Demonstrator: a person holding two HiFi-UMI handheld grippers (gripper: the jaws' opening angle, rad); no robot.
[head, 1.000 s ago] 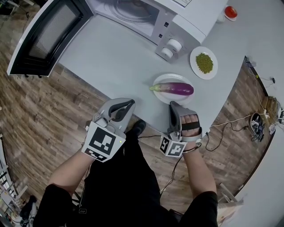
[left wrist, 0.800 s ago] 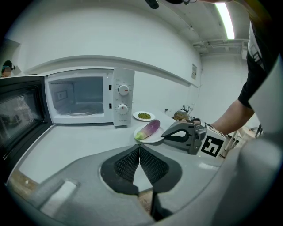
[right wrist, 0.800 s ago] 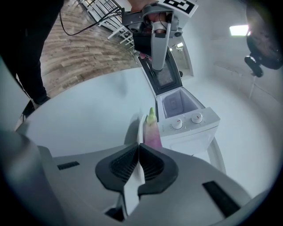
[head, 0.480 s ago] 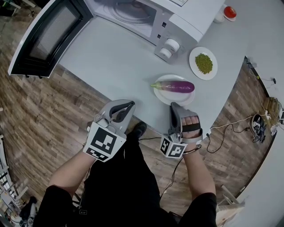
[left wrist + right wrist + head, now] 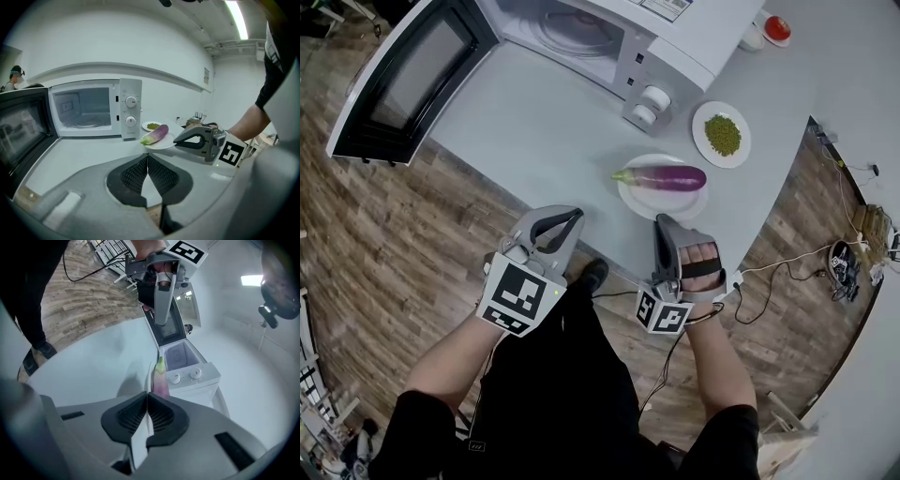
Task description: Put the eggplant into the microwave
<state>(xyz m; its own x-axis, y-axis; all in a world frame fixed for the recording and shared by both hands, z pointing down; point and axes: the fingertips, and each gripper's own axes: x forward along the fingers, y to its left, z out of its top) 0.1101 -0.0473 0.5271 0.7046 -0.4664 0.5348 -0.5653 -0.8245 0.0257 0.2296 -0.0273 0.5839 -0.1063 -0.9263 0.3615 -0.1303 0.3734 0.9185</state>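
A purple eggplant [image 5: 661, 177] with a green stem lies on a white plate [image 5: 675, 202] near the table's front edge. It also shows ahead in the left gripper view as the eggplant [image 5: 156, 133] and in the right gripper view as the eggplant [image 5: 161, 378]. The white microwave [image 5: 675, 42] stands behind it, its door [image 5: 403, 75] swung wide to the left and its cavity [image 5: 79, 110] empty. My left gripper [image 5: 570, 219] and right gripper [image 5: 665, 223] hover at the table's front edge, short of the plate. Both are shut on nothing.
A small plate of green beans [image 5: 721, 134] sits right of the microwave's dials. A red-topped white thing [image 5: 773, 28] stands further back. The bare table top [image 5: 525, 131] stretches left of the eggplant. Cables [image 5: 787, 267] lie on the wooden floor at the right.
The right gripper has lifted a touch near the plate. The left gripper has held still. Both stay shut and empty.
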